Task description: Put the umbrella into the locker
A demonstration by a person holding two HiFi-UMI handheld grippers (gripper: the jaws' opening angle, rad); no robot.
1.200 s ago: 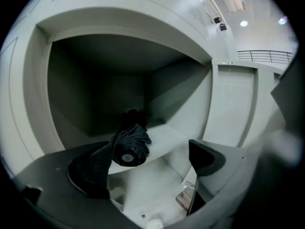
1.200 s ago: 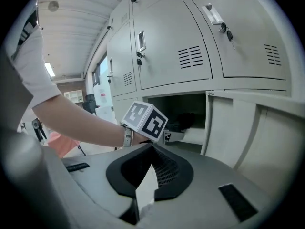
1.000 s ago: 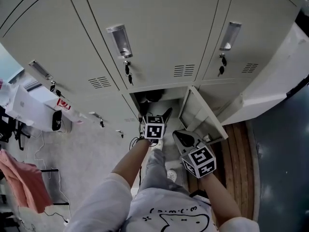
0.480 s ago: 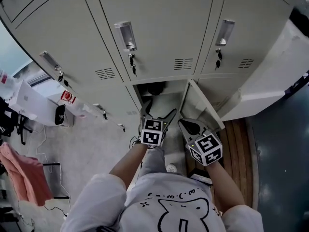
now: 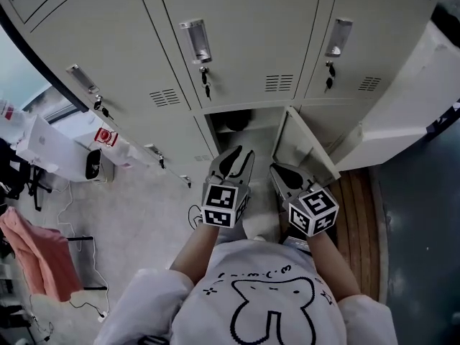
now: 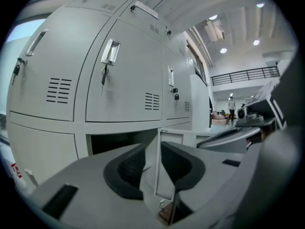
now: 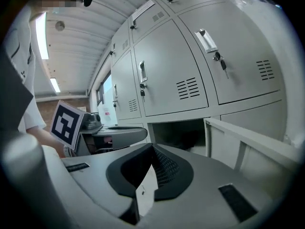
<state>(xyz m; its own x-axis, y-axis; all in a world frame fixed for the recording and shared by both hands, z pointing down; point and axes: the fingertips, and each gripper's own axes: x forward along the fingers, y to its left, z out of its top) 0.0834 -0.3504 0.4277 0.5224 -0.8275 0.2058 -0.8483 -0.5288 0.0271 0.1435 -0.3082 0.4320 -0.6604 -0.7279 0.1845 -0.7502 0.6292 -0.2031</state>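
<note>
Looking down in the head view, my left gripper and right gripper hang in front of the open locker. The umbrella is a dark lump inside it. In the left gripper view, my jaws are closing, with a small gap and nothing between. In the right gripper view, my jaws are together, holding nothing.

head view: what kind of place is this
Likely a locker area inside a large hall: a bank of pale grey metal lockers with keys in their locks, one low locker door standing open, and a high ceiling with a black balcony railing.
</note>
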